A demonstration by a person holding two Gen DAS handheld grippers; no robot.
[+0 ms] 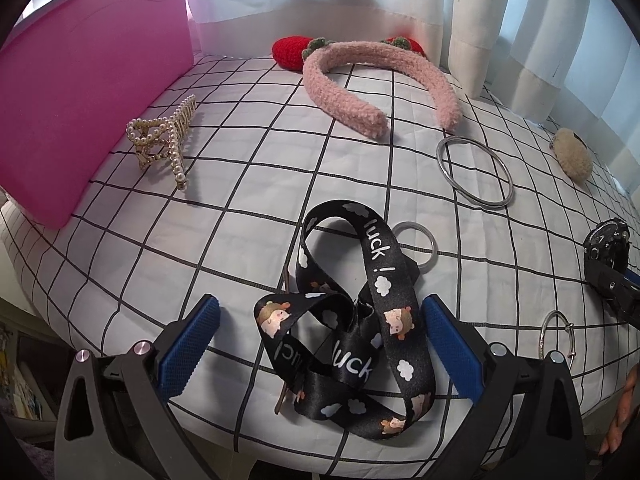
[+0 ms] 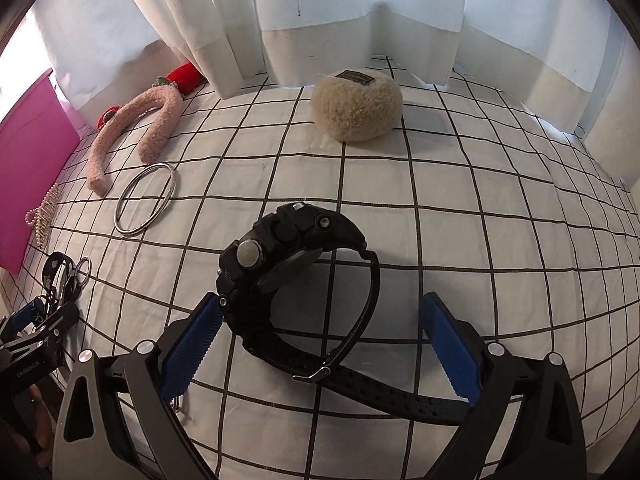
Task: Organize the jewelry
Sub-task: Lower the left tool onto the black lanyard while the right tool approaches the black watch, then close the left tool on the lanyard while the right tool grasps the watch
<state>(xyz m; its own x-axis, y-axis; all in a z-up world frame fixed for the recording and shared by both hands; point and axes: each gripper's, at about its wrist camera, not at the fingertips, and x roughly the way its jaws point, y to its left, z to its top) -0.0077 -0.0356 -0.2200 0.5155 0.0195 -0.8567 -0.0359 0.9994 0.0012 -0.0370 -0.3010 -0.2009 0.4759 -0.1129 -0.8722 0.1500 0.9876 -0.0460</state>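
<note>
My left gripper (image 1: 320, 320) is open, its blue pads on either side of a crumpled black "luck" lanyard (image 1: 352, 332) lying on the checked cloth. My right gripper (image 2: 320, 320) is open around a black wristwatch (image 2: 296, 280) that stands on its side, strap trailing to the right pad. A pink box (image 1: 88, 92) stands at the far left. A pearl hair claw (image 1: 164, 140), a pink fuzzy headband (image 1: 360, 80), a large silver bangle (image 1: 474, 172), a small clear ring (image 1: 416, 244) and a thin hoop (image 1: 554, 332) lie around.
A beige fluffy scrunchie (image 2: 356, 108) lies near the white curtain (image 2: 320, 20) at the back. Red crocheted strawberries (image 1: 288, 52) sit behind the headband. The checked cloth (image 2: 500, 240) ends at a front edge below both grippers.
</note>
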